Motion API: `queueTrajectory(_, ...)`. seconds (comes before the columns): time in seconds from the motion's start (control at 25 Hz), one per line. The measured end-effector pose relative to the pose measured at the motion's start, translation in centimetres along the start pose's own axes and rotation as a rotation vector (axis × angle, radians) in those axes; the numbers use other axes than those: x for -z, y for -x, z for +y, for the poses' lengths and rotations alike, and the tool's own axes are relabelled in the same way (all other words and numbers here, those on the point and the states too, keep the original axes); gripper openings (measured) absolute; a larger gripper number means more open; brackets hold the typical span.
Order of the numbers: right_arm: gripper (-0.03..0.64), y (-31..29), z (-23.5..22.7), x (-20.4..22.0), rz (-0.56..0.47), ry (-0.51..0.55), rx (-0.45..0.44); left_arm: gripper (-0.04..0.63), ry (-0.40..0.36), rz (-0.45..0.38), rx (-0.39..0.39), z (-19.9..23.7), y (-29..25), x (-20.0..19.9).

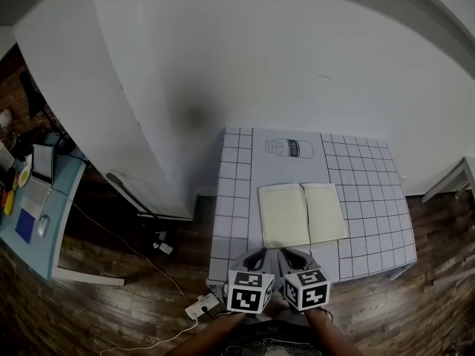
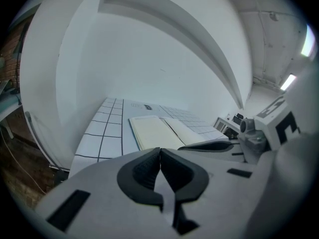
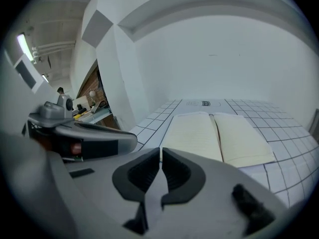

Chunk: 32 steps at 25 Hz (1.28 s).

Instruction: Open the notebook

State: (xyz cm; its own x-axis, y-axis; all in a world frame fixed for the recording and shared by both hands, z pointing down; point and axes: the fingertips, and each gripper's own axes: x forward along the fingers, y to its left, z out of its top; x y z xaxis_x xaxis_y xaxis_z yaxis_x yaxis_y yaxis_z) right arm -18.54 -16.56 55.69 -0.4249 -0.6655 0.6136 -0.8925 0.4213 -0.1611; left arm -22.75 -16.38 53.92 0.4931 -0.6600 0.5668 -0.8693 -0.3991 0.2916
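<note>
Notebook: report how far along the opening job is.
Done: the notebook lies open and flat on the gridded table, both pages facing up. In hand: nothing; the left gripper and right gripper are shut, empty and clear of it. Left: nothing that shows.

No legible text, bottle print point(image 1: 289, 148) on gridded tabletop point(image 1: 236, 199) unreadable

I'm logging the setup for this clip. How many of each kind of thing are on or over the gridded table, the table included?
notebook: 1, lying open
claws: 2, left claw and right claw, both shut and empty
table: 1
Total: 4
</note>
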Motion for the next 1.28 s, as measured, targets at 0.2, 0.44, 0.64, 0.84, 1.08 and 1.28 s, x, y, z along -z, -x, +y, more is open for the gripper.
queueTrajectory(0.2, 0.018, 2.1, -0.4, -0.5, -0.047, -0.022, -0.008, 0.012, -0.018, 0.0, 0.006, -2.0, 0.0, 0.2)
queueTrajectory(0.44, 0.014, 4.4, -1.4, -0.7, -0.091, -0.016, -0.031, 0.012, -0.028, -0.02, -0.017, -4.3, 0.3, 0.1)
queueTrajectory(0.64, 0.012, 6.9, -2.7, -0.2, -0.113, -0.013, -0.053, 0.011, -0.033, -0.031, -0.032, -7.3, 0.3, 0.3)
queueTrajectory(0.84, 0.012, 9.4, -4.2, 0.3, -0.13, 0.005, -0.072, 0.011, -0.032, -0.048, -0.05, -10.2, 0.1, 0.5)
queueTrajectory(1.08, 0.012, 11.9, -6.2, 0.8, -0.15, 0.004, -0.073, 0.011, -0.028, -0.066, -0.058, -13.3, -0.1, 0.8)
queueTrajectory(1.28, 0.012, 13.4, -7.2, 1.5, -0.156, 0.003, -0.073, 0.011, -0.034, -0.073, -0.051, -15.3, -0.1, 1.0)
